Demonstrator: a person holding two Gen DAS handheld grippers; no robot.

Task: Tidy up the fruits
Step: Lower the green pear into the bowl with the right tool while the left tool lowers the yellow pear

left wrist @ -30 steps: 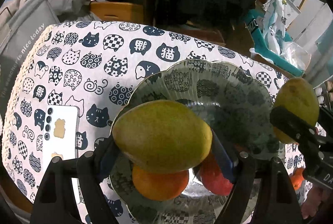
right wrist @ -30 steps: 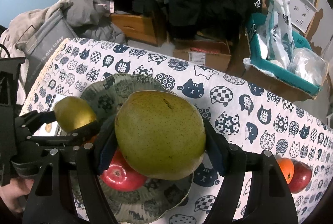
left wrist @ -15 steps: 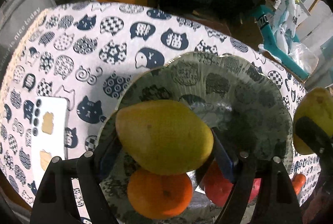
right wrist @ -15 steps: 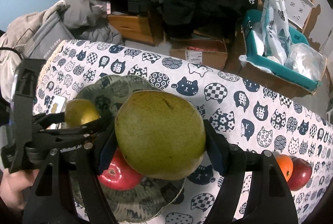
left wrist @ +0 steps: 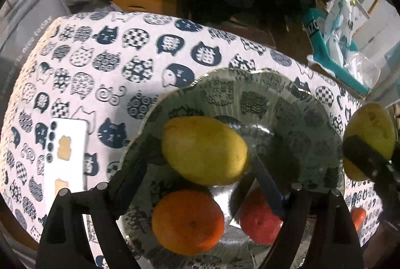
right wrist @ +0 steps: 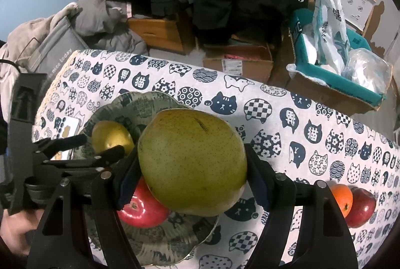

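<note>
Opening jaws of left gripper [left wrist: 200, 184] flank yellow pear [left wrist: 203, 150], lying crosswise in plate [left wrist: 252, 83]; left pad clear of it. Orange [left wrist: 187, 221] and apple [left wrist: 260, 219] crowd the near rim. Right gripper [right wrist: 192, 179] clamps green pear [right wrist: 192, 164] just right. Phone [left wrist: 66, 156] lies left

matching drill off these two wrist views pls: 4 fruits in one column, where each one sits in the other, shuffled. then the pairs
Things:
1. large green pear
2. small yellow pear
3. orange in the patterned plate
4. dark red apple

Places:
A. on the cat-print tablecloth, outside the plate
B. between the right gripper's pads, clamped
C. resting in the plate, nearest the left camera
D. between the left gripper's opening jaws, above the plate

Pairs: 1-B, 2-D, 3-C, 4-A
</note>
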